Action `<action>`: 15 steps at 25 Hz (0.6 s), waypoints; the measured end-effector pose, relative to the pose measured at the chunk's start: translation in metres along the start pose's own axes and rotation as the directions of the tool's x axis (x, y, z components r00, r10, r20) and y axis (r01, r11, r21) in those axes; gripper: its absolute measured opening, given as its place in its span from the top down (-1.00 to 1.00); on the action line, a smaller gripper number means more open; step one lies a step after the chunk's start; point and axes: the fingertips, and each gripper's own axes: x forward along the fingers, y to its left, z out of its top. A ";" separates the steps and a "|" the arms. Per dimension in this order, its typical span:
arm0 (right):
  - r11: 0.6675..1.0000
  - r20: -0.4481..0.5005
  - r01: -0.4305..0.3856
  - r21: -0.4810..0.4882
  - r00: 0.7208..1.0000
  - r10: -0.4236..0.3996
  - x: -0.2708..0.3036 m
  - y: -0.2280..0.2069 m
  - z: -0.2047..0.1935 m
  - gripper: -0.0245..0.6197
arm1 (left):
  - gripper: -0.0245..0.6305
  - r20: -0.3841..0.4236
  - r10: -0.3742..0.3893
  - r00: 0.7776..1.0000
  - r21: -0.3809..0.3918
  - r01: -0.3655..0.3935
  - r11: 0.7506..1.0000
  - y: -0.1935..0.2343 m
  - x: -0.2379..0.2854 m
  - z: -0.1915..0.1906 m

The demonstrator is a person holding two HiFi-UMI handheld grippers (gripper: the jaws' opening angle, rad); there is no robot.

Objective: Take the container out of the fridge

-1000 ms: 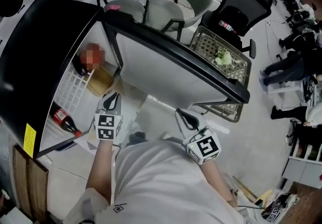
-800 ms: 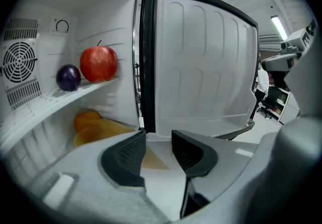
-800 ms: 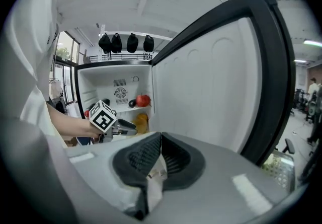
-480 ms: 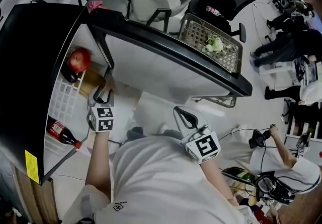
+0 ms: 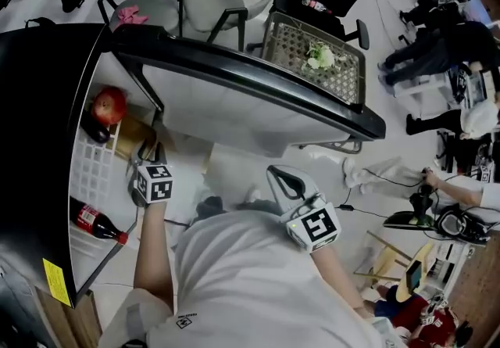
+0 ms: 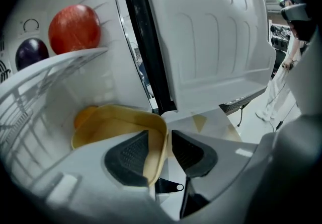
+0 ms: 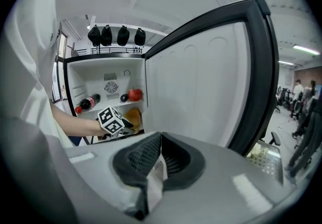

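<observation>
Container wall stands between the jaws of our left gripper, which have just been closing but are not yet pinching. It sits low in the fridge, under the wire shelf. It is likely light and bendy, so we take its near rim. Our right gripper is closed and empty.

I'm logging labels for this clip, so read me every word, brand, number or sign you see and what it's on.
Nothing reads clearly in any view.
Yellow sticker on the black side of the fridge: too small to read.
Red label on the bottle inside the fridge: too blurred to read.
Small mark on the white shirt: too small to read.
</observation>
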 end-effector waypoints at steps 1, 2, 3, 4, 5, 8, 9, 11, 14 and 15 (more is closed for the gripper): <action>1.000 -0.001 0.004 0.001 1.000 -0.004 -0.001 -0.001 0.000 0.91 | 0.50 -0.006 0.007 1.000 0.007 -0.007 1.000 0.001 0.000 -0.001; 1.000 -0.004 0.010 0.002 1.000 -0.010 -0.002 -0.003 -0.001 0.91 | 0.56 -0.009 0.015 1.000 0.009 -0.015 1.000 0.002 0.000 -0.001; 1.000 -0.005 0.018 0.002 1.000 -0.018 -0.003 -0.005 0.000 0.91 | 0.61 -0.009 0.022 1.000 0.008 -0.022 1.000 0.004 -0.001 -0.001; 1.000 -0.002 0.028 0.000 1.000 -0.028 -0.005 -0.007 0.001 0.91 | 0.73 -0.009 0.028 1.000 0.005 -0.028 1.000 0.006 -0.001 -0.001; 0.999 0.001 0.036 0.001 0.999 -0.036 -0.006 -0.010 0.001 0.91 | 0.83 -0.009 0.031 0.999 0.000 -0.031 1.000 0.007 -0.002 -0.001; 0.999 0.011 0.034 0.014 0.999 -0.034 -0.010 -0.014 0.000 0.91 | 0.84 -0.014 0.029 0.999 -0.012 -0.030 0.999 0.007 -0.003 -0.001; 0.999 0.014 0.031 0.014 0.999 -0.031 -0.011 -0.015 0.000 0.91 | 0.85 -0.014 0.029 0.999 -0.011 -0.029 1.000 0.006 -0.004 0.000; 1.000 0.016 0.022 0.011 1.000 -0.022 -0.013 -0.016 -0.003 0.91 | 0.85 -0.013 0.029 1.000 -0.008 -0.029 1.000 0.002 -0.006 0.002; 1.000 0.022 0.007 0.006 1.000 -0.007 -0.017 -0.018 -0.006 0.91 | 0.85 -0.011 0.020 1.000 -0.001 -0.020 1.000 -0.006 -0.010 0.005; 1.000 0.023 0.004 0.006 1.000 -0.004 -0.019 -0.019 -0.006 0.91 | 0.85 -0.010 0.017 1.000 0.004 -0.017 1.000 -0.009 -0.012 0.006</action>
